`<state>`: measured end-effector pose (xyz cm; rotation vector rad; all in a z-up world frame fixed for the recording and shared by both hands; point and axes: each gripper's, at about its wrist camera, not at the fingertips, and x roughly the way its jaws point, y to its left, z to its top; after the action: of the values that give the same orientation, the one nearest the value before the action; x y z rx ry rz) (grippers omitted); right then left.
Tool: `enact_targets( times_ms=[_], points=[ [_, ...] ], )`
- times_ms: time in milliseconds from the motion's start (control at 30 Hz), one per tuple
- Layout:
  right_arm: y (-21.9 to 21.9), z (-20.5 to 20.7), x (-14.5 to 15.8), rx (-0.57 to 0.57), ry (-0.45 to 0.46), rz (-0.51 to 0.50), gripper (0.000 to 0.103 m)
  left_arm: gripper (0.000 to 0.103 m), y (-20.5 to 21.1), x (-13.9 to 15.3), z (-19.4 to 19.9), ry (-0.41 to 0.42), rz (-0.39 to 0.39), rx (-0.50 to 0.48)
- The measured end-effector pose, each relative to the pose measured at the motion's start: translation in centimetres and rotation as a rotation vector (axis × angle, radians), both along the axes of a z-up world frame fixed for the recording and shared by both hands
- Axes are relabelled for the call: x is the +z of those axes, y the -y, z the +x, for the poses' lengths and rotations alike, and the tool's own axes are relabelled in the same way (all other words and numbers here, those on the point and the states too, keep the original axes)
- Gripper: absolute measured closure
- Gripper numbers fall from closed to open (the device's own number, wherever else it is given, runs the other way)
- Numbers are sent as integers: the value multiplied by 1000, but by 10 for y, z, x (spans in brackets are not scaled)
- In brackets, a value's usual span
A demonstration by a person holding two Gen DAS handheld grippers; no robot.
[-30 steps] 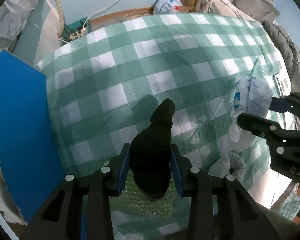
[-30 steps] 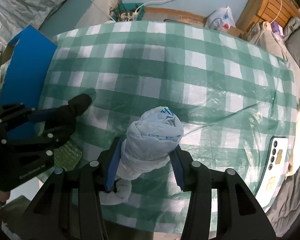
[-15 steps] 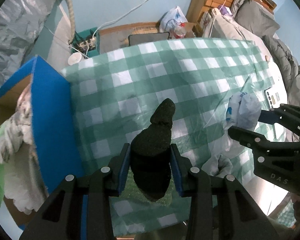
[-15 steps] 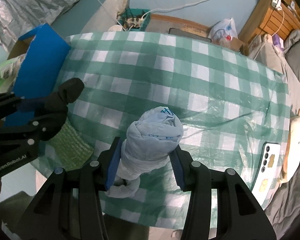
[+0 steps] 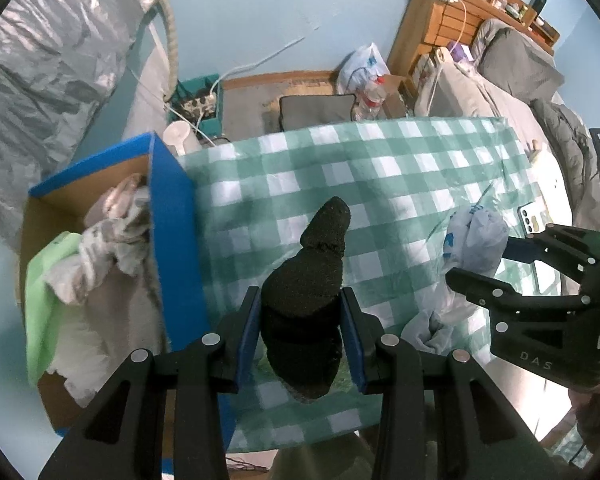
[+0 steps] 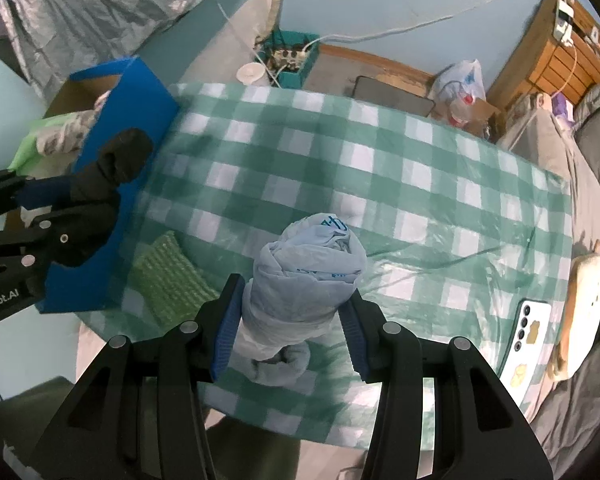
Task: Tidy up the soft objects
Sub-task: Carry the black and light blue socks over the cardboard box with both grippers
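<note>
My left gripper point(image 5: 300, 336) is shut on a black rolled sock point(image 5: 312, 280) and holds it high above the green checked table point(image 5: 380, 168). My right gripper point(image 6: 288, 328) is shut on a pale blue rolled cloth point(image 6: 304, 272), also well above the table. In the left wrist view the right gripper point(image 5: 512, 264) holds the blue cloth point(image 5: 476, 236) at the right. In the right wrist view the left gripper point(image 6: 32, 216) holds the sock point(image 6: 112, 164) at the left, over the wall of a blue box point(image 6: 128, 128).
The blue box point(image 5: 172, 220) at the table's left end holds grey, white and green cloths point(image 5: 100, 240). A green knitted cloth point(image 6: 172, 276) lies on the table near the box. A phone point(image 6: 528, 340) and a plush toy point(image 6: 588, 304) lie at the right end.
Both grippers have risen far above the table with their loads. The view has widened, and the blue box's inside and the floor beyond the table have come into sight.
</note>
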<state>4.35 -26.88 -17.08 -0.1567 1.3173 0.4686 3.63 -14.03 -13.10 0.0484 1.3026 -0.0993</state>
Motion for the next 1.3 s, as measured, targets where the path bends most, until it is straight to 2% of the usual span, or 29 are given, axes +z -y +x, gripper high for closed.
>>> enact_targets(
  times_ms=[700,1300],
  points=[
    [-54,-10,38,111,46,48,56,64,-38,31,-27,45,-14,66],
    [-123,-21,58,256,68,93,56,64,-106,38,-55,52,1,214]
  ],
)
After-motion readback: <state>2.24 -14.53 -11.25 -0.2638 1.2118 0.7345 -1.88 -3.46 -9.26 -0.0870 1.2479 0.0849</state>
